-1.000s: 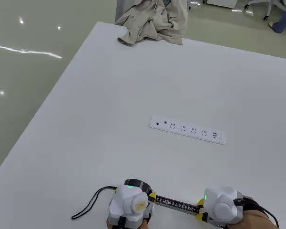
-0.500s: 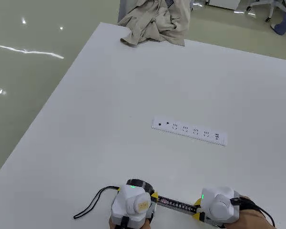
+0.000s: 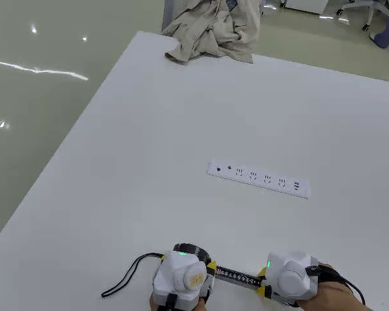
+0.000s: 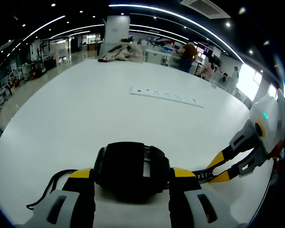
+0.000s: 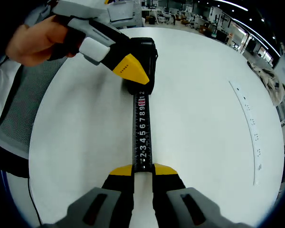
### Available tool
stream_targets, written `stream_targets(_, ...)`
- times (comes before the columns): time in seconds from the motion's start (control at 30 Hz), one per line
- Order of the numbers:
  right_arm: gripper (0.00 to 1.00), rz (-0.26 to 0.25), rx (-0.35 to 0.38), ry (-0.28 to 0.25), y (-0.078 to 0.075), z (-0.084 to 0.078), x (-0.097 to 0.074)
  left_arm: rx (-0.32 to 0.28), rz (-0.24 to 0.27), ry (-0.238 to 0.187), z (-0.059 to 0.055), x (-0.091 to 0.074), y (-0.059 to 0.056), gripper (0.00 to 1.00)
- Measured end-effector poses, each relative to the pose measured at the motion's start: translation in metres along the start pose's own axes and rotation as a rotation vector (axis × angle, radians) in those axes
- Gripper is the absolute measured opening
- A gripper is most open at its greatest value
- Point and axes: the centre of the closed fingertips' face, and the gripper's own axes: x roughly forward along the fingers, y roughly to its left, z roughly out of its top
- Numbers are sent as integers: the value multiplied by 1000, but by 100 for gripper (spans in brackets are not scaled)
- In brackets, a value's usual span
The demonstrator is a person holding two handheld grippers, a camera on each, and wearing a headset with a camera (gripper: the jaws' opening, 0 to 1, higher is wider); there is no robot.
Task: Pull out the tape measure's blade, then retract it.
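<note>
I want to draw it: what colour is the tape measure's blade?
The blade is black with white numbers, clearest in the right gripper view.

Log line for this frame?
left hand-held gripper: shut on tape measure | right hand-held gripper: shut on blade | blade: partly out

Black tape measure (image 4: 131, 166) between fingers (image 4: 80, 190) — blade (image 4: 204, 175) out

From overhead, my left gripper (image 3: 185, 260) hides most of the tape measure (image 3: 187, 247). My right gripper's (image 5: 142, 170) jaws hide the blade's (image 5: 142, 128) tip.
</note>
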Motion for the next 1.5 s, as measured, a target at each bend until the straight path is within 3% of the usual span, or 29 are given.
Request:
stream_targets(0.9,13,12,-30,-24,2,36,16,2,-1,8,0,1,0,60)
stream_targets(1.5,13,16,-38,-43,3,52,22,2,-2,10,-1,2,0,60)
